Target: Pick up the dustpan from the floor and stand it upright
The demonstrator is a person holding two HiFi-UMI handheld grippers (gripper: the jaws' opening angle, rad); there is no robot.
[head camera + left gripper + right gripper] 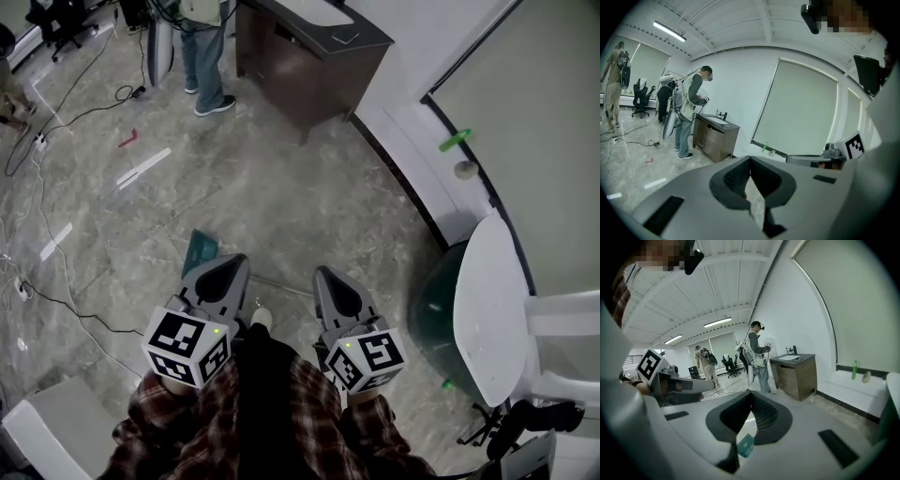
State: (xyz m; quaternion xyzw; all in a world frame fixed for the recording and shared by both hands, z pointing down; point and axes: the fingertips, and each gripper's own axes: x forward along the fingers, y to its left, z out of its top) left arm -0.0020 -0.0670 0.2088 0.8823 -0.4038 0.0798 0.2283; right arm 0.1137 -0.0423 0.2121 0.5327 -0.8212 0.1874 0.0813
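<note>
Teal plastic dustpan (pixel 200 251) flat on the grey marbled floor (pixel 281 178), both claws clenched and empty.
The left gripper (pixel 234 261) sits just on the near side of the dustpan's blade, partly covering it. The right gripper (pixel 327 274) is near the far end of the dustpan's thin metal handle (pixel 281 285). The dustpan's long axis runs crosswise in front of both claws, from the blade on the left to the handle on the right. The left claw is nearer the blade, so it would probably reach first, and its jaws would need to part.
</note>
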